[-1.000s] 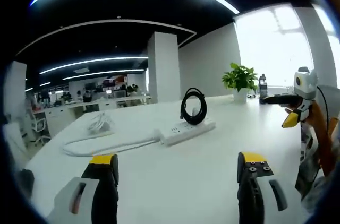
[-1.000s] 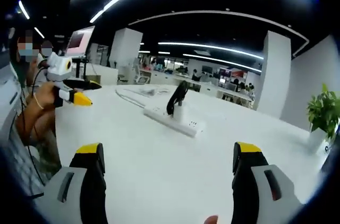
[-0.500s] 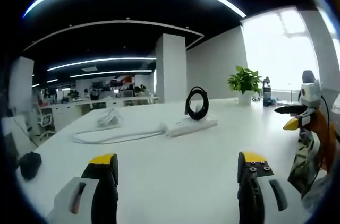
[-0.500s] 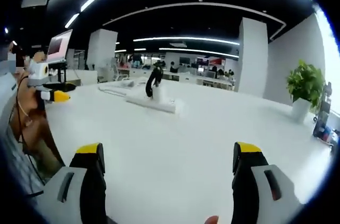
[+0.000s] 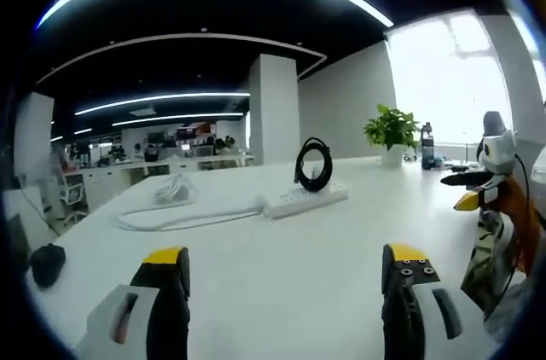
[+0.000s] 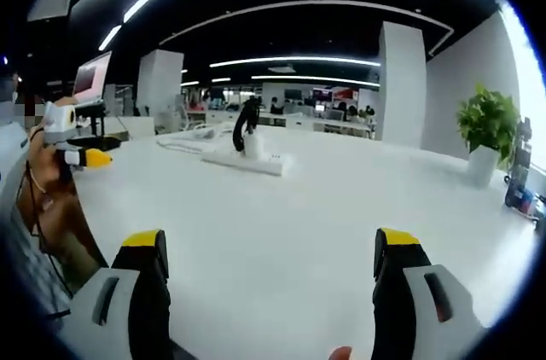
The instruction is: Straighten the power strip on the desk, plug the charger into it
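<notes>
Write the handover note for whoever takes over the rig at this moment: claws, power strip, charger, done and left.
Left claw: open, holding nothing, low over the white desk.
Right claw: open, holding nothing, also over the desk.
Power strip: lies far across the desk, at an angle, its white cable trailing off to one side.
Charger: white block with a coiled black cord standing on or at the strip; cannot tell if it is plugged in.
Done: nothing visibly.
Left: reach the strip, straighten it, seat the charger.
</notes>
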Tool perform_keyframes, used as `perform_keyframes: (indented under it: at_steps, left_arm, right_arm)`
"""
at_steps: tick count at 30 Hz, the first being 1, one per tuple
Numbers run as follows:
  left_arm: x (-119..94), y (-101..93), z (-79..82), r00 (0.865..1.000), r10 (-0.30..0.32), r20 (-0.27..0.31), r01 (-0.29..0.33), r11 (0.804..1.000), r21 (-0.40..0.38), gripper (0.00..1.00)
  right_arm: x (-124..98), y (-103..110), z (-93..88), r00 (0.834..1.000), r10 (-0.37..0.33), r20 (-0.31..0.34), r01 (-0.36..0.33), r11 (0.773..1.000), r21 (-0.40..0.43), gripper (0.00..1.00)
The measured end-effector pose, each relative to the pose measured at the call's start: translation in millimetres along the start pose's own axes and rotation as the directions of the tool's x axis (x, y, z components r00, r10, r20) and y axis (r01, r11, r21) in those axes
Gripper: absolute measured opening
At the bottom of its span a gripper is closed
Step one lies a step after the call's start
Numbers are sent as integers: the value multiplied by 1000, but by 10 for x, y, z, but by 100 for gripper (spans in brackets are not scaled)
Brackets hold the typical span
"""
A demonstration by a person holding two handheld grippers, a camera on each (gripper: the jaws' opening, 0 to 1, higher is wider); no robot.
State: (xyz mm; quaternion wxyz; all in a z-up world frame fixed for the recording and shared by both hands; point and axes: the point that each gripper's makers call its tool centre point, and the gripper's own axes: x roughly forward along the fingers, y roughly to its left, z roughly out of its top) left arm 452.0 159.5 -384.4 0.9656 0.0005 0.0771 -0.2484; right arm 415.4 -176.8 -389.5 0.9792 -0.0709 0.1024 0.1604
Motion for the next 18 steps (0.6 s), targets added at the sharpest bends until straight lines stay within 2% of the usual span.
perform_keyframes:
  at_steps: [7, 18]
  left_arm:
    - [4, -1, -47, 1000, 3, -19, -3, 1000, 2, 95]
    - [-27, 1, -13, 1000, 22, -8, -22, 1000, -3, 95]
  right_arm:
    - [2, 32, 36, 1000, 9, 13, -9, 1000, 4, 100]
    - [-32, 27, 46, 1000, 12, 15, -12, 1000, -12, 100]
